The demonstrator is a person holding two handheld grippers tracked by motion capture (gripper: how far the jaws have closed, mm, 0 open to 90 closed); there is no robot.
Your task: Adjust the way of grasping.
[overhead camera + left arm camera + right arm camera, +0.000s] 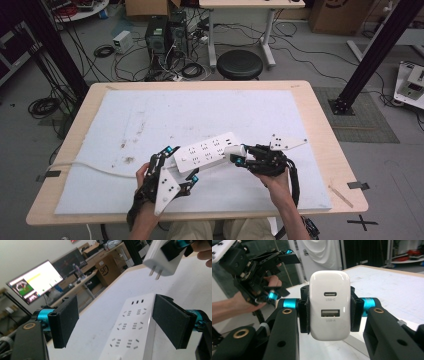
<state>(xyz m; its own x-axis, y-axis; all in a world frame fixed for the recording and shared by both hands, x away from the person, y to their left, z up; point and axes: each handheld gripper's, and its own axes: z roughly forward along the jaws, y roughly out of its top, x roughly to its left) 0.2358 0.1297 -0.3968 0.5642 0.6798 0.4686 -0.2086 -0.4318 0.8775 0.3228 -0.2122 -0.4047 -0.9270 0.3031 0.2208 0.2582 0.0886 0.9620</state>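
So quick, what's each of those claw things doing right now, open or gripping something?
Left gripper: open, its jaws either side of the white plastic power strip, not clamped.
Right gripper: shut on the white USB charger plug.

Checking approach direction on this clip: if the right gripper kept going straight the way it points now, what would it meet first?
Most likely the power strip. The right gripper is shut on the charger, whose prongs aim at the strip's socket face, near its far end. Depth is unclear, but nothing shows between them.
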